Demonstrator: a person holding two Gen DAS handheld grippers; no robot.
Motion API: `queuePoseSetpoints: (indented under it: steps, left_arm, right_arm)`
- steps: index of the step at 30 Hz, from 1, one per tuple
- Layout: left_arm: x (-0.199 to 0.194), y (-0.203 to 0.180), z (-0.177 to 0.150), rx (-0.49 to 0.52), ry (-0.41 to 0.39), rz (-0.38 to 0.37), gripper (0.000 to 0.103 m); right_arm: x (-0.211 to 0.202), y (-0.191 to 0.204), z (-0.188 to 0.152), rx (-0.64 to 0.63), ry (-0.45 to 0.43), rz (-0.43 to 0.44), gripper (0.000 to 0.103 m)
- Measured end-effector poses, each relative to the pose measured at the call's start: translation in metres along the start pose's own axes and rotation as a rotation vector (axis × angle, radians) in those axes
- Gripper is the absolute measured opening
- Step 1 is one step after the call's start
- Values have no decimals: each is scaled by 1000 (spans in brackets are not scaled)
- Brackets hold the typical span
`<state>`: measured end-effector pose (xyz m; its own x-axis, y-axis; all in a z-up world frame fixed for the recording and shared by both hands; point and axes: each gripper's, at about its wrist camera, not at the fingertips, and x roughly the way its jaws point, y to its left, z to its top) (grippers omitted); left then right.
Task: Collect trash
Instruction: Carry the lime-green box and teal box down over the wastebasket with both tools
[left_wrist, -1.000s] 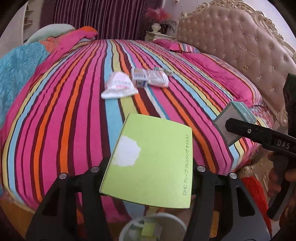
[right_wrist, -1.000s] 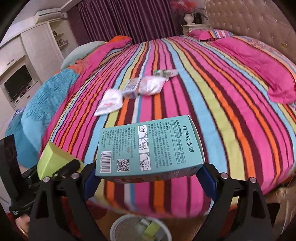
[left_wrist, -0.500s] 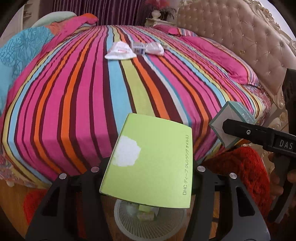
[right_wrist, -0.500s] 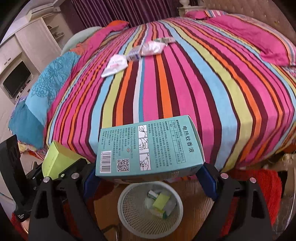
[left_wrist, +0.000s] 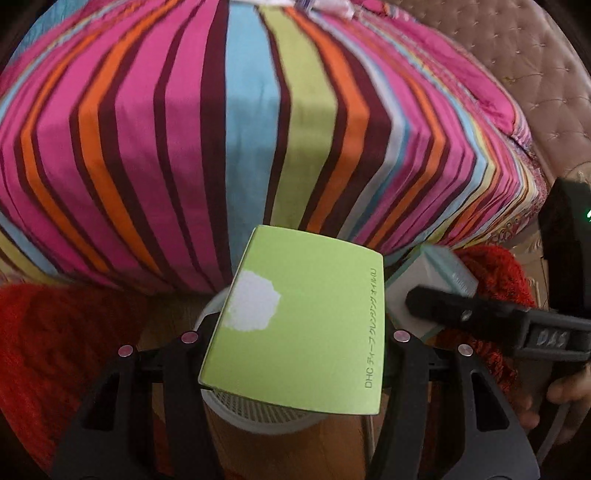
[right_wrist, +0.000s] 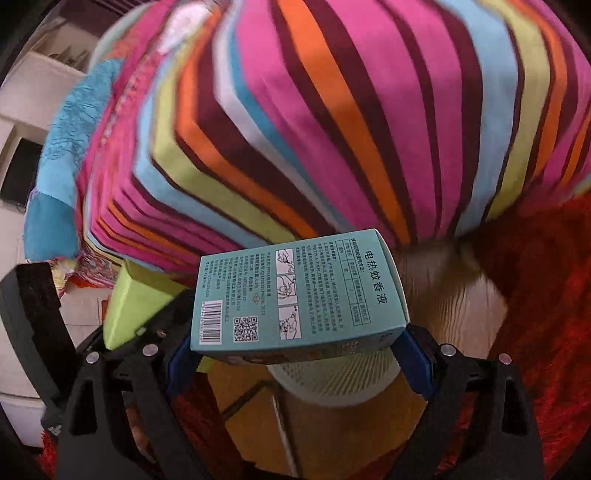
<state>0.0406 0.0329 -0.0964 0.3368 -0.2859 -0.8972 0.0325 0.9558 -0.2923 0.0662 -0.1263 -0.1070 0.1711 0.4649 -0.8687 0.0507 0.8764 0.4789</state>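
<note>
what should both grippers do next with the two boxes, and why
Probably open both and drop them: the left gripper holds the green box and the right gripper holds the teal box, each right above the white bin on the floor.

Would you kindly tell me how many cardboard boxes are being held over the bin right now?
2. The green box is clamped in the left gripper; the teal box is in the right gripper, both above the white mesh bin. Its contents are hidden.
</note>
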Motion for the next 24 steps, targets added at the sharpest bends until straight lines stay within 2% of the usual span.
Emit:
queuePoseSetpoints:
  steps: [7,16,24]
  left_arm:
    - [33,11,-9,-61,144,3,55]
    - [72,35,-23,-207,331,7,55]
    - [98,35,-30,-203,450,27,55]
  right_arm:
    - [31,-29,-6,132,138,-24,86]
    - [65,-39,-6,201,252,-50,85]
    - [96,-43,-3,239,303,-67,85]
